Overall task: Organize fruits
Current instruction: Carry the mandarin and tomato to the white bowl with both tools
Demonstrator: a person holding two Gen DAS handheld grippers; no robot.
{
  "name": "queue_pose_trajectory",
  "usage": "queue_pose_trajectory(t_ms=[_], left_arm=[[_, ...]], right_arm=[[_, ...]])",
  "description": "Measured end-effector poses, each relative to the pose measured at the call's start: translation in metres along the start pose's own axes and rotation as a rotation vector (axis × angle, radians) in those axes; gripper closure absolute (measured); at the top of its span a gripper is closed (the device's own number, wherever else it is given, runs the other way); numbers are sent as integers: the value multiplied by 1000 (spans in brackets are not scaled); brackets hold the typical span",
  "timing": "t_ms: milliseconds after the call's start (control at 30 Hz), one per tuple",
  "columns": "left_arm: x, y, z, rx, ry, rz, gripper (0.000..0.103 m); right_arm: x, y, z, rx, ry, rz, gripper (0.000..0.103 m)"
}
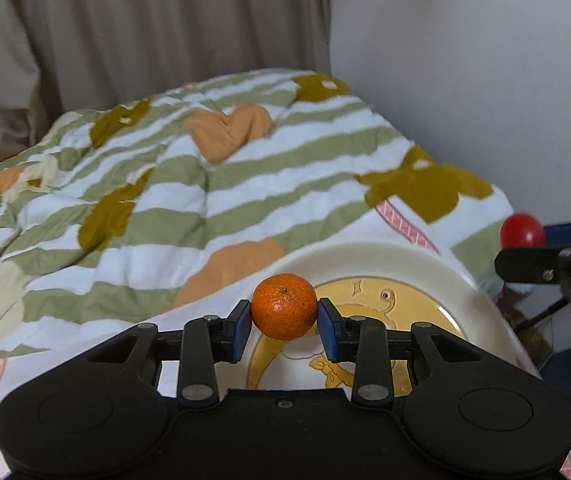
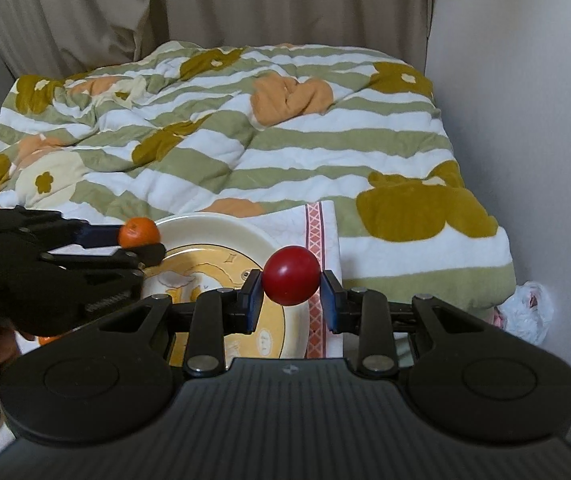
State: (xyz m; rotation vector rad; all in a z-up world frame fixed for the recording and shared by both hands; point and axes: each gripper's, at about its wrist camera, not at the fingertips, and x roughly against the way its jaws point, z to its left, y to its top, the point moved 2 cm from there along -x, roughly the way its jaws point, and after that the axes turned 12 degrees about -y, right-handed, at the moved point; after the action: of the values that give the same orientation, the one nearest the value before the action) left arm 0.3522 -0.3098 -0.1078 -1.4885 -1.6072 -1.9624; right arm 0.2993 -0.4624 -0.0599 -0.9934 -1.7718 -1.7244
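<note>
While no writing shows, fingers (image 1: pixel 327 326) clamp the mandarin (image 1: pixel 284 306).

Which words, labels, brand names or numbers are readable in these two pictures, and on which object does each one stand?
No readable text in either view.
plate: only a drawn yellow picture with a bow and a star, no letters that can be made out.
right gripper: a small embossed mark on the body near the middle, too small to read.
quilt: flower and stripe pattern only.
mandarin and red fruit: no sticker visible.
</note>
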Motion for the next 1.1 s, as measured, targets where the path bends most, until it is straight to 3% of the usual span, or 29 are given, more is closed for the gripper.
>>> queue_pose_trajectory(t_ms=[233,267,367,400,733,1100], left_arm=[[-22,-2,-8,-71,-13,37,63],[-22,-2,-10,-83,-6,34,59],[-14,0,-13,-97,0,-4,3],[-7,0,-14,-98,2,-29,0],[32,-6,0,-19,9,-22,0],[68,-23,22,99,70,-17,0]], right_arm=[[-11,-2,-8,-29,-4,25,57],[-10,-2,-8,-32,-7,23,57],[-9,0,-14,-48,-10,26,57],[-8,0,-15,-55,-13,30,57],[0,5,-13,-22,15,21,57],[-27,7,39,109,110,7,57]])
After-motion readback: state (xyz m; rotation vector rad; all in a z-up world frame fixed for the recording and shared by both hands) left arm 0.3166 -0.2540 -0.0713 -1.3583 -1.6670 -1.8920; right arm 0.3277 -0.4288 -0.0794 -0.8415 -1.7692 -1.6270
